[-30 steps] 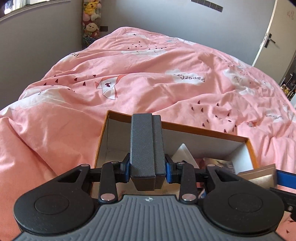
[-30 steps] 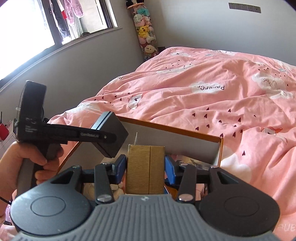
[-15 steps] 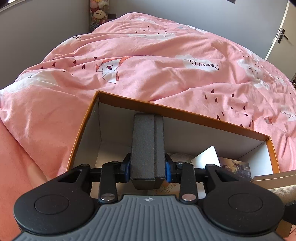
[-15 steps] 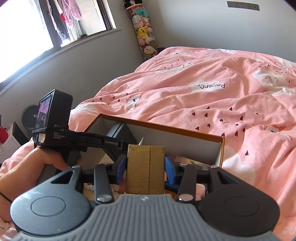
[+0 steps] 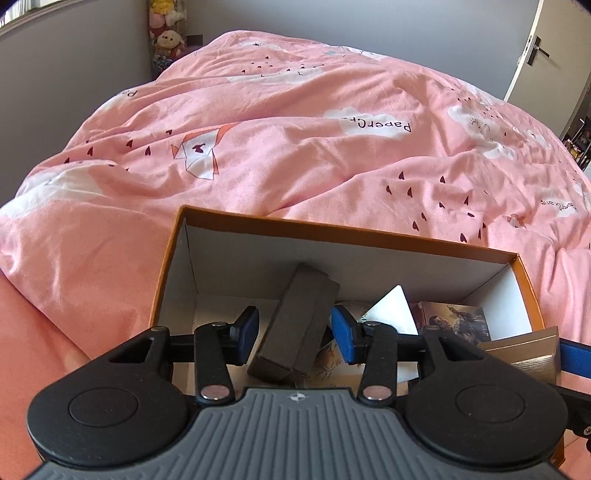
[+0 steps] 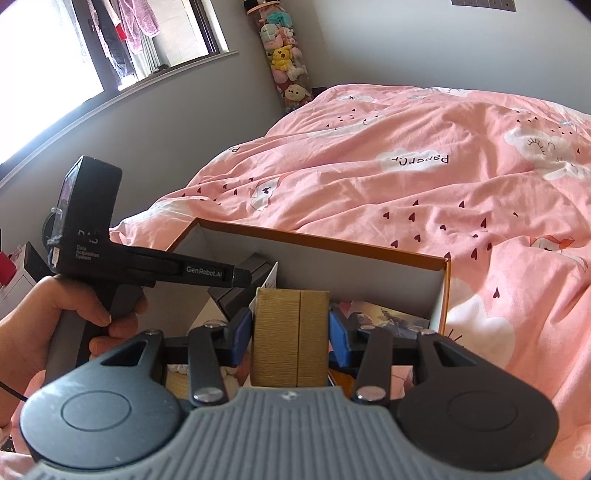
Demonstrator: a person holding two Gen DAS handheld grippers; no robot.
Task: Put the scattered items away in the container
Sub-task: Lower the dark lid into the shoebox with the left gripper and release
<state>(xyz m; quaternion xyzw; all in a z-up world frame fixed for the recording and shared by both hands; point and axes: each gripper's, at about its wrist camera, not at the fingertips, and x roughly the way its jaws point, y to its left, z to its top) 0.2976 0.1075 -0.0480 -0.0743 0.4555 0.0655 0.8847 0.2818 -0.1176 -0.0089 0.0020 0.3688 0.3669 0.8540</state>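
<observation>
From the left wrist, the left gripper (image 5: 294, 329) is opening its fingers; the dark grey box (image 5: 295, 328) tilts loose between them, inside the orange box (image 5: 354, 236) on the pink bed (image 5: 295, 140). From the right wrist, the right gripper (image 6: 291, 334) clamps the gold box (image 6: 291, 336) over the near rim.

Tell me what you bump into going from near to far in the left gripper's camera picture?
left gripper, jaws opening → dark grey box tilted loose between them → orange container far wall → pink duvet → stuffed toys in the corner.
</observation>
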